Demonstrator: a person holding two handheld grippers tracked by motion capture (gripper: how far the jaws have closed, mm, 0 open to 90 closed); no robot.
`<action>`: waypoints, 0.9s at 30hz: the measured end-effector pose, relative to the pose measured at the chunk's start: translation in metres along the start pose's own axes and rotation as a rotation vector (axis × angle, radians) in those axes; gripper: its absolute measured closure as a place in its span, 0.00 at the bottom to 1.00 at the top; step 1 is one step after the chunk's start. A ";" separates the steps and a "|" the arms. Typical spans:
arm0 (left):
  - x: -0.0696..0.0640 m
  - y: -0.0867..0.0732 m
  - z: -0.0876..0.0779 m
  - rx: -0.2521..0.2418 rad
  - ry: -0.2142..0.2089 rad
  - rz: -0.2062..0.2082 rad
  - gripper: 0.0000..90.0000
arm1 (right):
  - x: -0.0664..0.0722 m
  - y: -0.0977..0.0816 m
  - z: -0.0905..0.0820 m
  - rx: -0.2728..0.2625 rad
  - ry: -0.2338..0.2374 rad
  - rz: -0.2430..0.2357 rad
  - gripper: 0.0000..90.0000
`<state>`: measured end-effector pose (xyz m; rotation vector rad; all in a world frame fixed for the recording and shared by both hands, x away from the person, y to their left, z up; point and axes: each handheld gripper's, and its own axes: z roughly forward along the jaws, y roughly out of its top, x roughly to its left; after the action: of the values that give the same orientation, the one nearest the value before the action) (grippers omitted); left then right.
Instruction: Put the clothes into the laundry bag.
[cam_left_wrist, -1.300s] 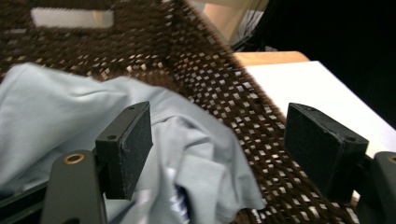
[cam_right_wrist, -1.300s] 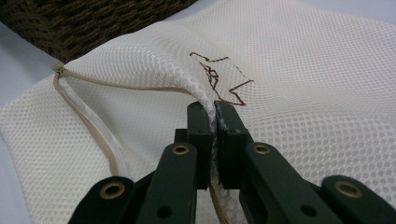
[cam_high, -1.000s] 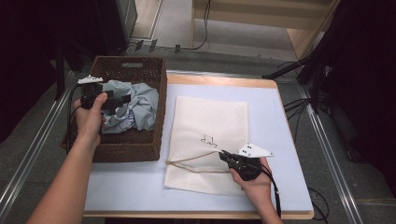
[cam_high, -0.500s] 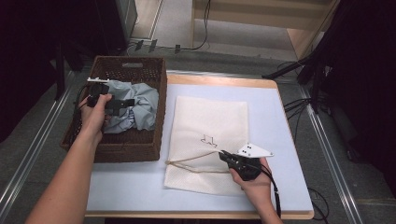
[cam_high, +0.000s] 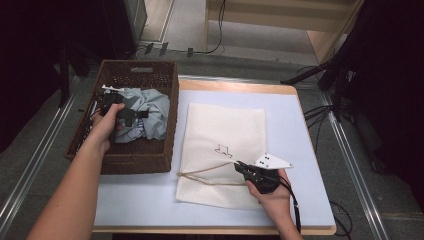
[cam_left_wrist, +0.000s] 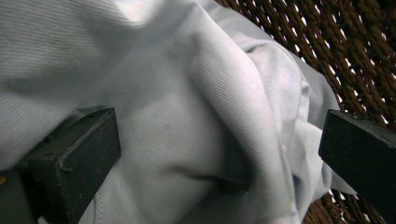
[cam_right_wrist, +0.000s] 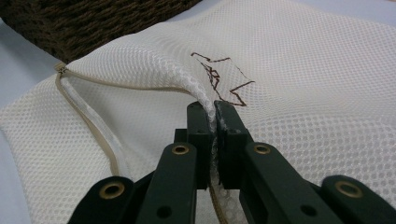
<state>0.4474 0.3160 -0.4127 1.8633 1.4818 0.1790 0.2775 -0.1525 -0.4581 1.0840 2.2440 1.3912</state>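
- We held the left gripper (cam_high: 131, 115) down in the wicker basket (cam_high: 150, 80) at the upper left of the high view, our left hand (cam_high: 107, 125) coming in from the lower left.
- Its jaws stood wide apart, having just opened to that width; in the left gripper view the crumpled pale blue cloth (cam_left_wrist: 187, 116) lay between and under them, with neither jaw pressing on it.
- The cloth (cam_high: 150, 112) filled the far half of the basket, and in the left gripper view the brown weave of the basket wall (cam_left_wrist: 336, 51) rose close behind it at the upper right.
- We kept the right gripper (cam_high: 242, 168) at the lower middle of the high view, on the near part of the white mesh bag (cam_high: 225, 130), our right hand (cam_high: 270, 192) behind it.
- Its jaws were pinched tight on a raised fold of the bag (cam_right_wrist: 208, 105) at its open edge, as the right gripper view showed.
- A beige zipper strip (cam_right_wrist: 88, 121) ran along that edge to the left of the jaws, and a brown drawn mark (cam_right_wrist: 219, 77) sat on the mesh just beyond them.
- The bag lay flat on the pale blue table top (cam_high: 300, 150), just to the right of the basket, whose side stood between the two grippers.
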 end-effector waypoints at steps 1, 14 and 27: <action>-0.001 0.000 0.002 0.013 -0.009 0.007 0.00 | 0.000 0.000 0.000 -0.001 0.001 -0.001 0.96; -0.003 -0.007 0.017 0.114 0.098 0.003 0.00 | 0.000 -0.001 0.001 0.002 0.008 -0.007 0.96; -0.010 -0.008 0.029 0.184 0.217 -0.039 0.09 | 0.000 -0.001 0.001 0.000 0.009 -0.010 0.96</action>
<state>0.4530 0.2942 -0.4346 2.0105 1.7309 0.2401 0.2778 -0.1517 -0.4596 1.0672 2.2531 1.3943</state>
